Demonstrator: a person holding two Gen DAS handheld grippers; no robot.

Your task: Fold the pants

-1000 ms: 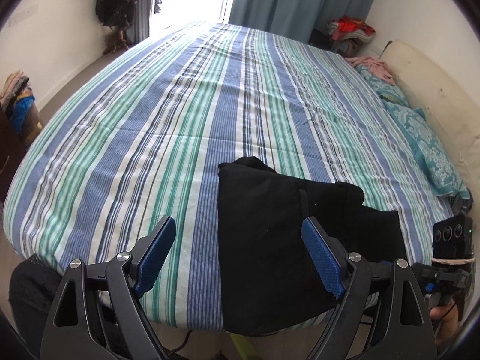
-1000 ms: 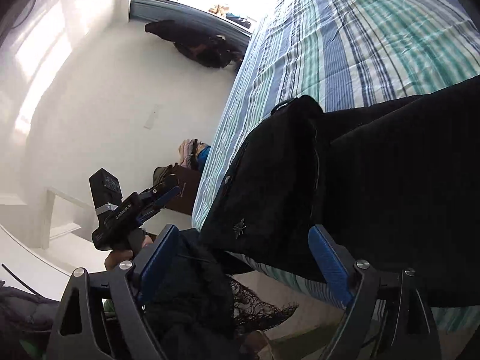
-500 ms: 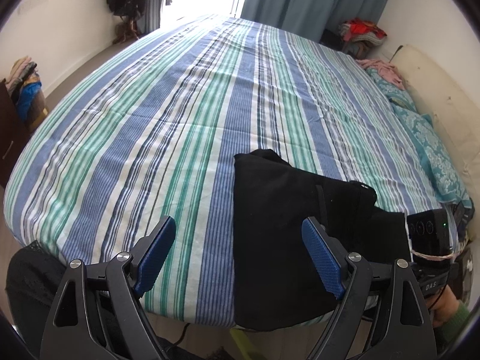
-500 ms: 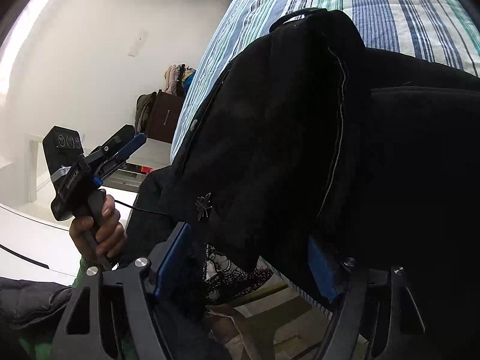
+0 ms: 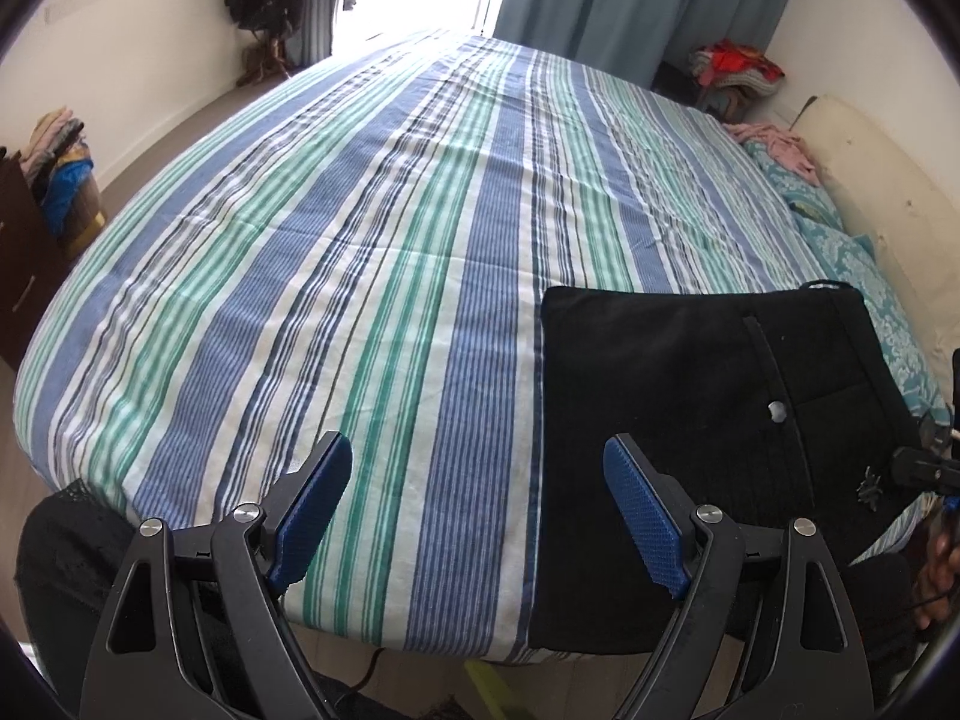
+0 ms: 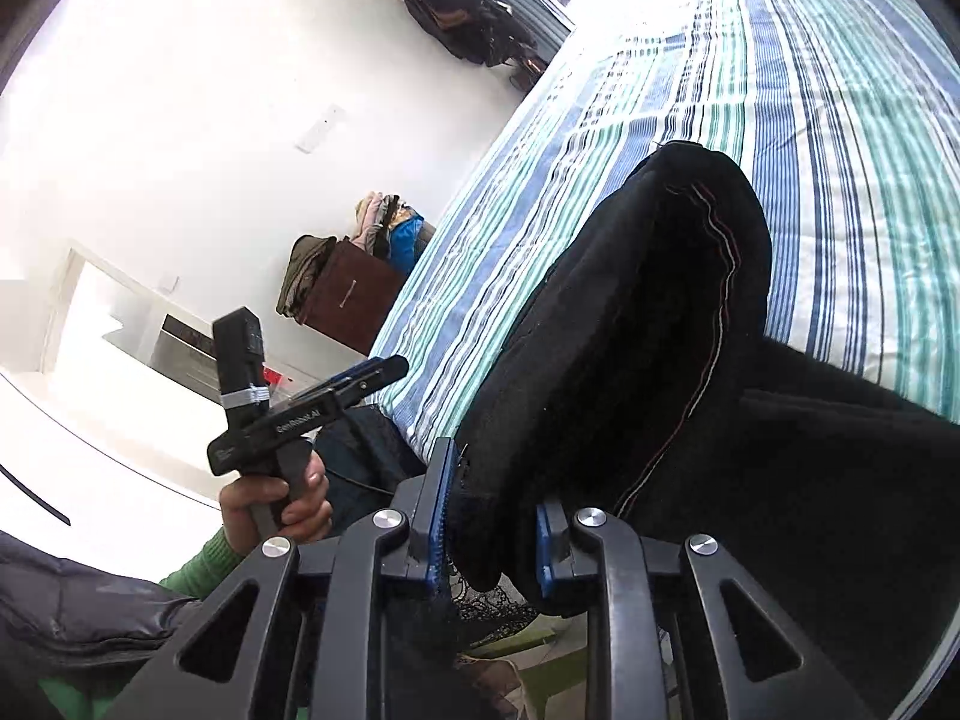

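At the near edge of the bed, the right gripper (image 6: 489, 531) is clenched on a thick bunch of the black pants (image 5: 708, 396), which lie folded at the bed's near right corner, their lower edge hanging off. The left gripper (image 5: 474, 510) hovers spread wide over the striped bedspread (image 5: 360, 252), holding nothing. With only one side pinched, a pull could, I'd guess, drag the layers askew or slide the bundle off the edge. Beyond, teal pillows (image 5: 840, 240) line the far right side.

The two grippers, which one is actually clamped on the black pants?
The right gripper: its jaws pinch the black pants. The left gripper hangs open, holding nothing.
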